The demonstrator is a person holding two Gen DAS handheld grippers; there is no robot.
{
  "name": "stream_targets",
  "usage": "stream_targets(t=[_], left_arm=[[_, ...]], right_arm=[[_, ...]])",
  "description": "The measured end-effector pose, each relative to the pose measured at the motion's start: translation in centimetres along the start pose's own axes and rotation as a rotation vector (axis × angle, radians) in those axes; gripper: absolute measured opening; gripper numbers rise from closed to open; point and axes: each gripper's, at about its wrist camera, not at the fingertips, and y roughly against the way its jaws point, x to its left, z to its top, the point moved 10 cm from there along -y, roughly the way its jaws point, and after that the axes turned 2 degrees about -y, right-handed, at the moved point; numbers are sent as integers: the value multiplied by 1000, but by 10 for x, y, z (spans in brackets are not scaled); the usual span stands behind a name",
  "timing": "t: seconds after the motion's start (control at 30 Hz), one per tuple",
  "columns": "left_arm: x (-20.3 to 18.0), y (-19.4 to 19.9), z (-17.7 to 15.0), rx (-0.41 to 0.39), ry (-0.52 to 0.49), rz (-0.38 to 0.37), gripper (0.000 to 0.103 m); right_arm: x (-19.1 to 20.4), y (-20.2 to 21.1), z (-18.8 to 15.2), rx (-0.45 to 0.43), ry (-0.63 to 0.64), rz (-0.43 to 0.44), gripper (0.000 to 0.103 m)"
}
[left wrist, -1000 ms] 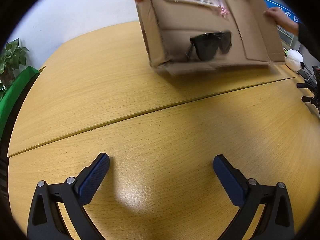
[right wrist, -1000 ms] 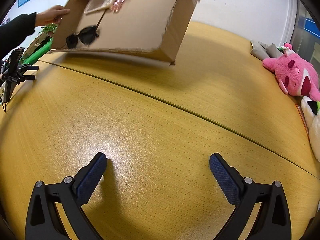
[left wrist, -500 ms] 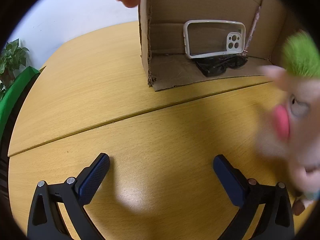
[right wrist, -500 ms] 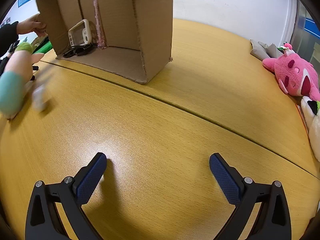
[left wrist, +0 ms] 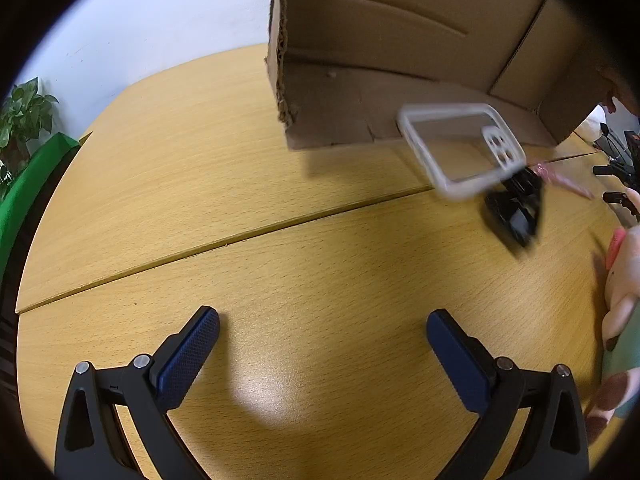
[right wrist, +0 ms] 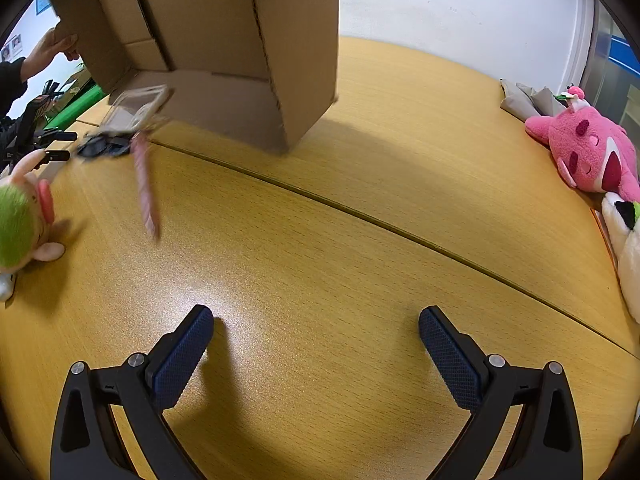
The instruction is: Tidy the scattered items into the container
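Observation:
A cardboard box (left wrist: 404, 52) is held tipped above the far side of the wooden table (left wrist: 280, 208) by a person's hands; it also shows in the right wrist view (right wrist: 224, 40). A clear phone case (left wrist: 460, 150), black sunglasses (left wrist: 514, 210) and a pink stick (right wrist: 146, 188) are blurred, tumbling out of it. A green-haired doll (right wrist: 22, 220) lies on the table; it also shows at the right edge of the left wrist view (left wrist: 620, 308). My left gripper (left wrist: 322, 336) and right gripper (right wrist: 316, 332) are open and empty, low over the near table.
A pink plush toy (right wrist: 588, 152) and a white plush (right wrist: 628, 240) lie at the table's right edge. A green plant (left wrist: 24, 120) stands beyond the left edge. Black stands (right wrist: 36, 136) sit at the far side. A seam (right wrist: 400, 236) crosses the tabletop.
The box has been tipped further and lifted. The phone case, sunglasses and pink stick have slid out toward the table. The doll has landed on the table. Both grippers have stayed still.

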Motion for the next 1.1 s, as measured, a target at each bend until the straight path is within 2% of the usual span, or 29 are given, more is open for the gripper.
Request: stream_targets(t=[1.1], left_arm=[[2, 1, 1, 0, 1, 0, 103]], right_arm=[[0, -1, -1, -2, -3, -1, 103]])
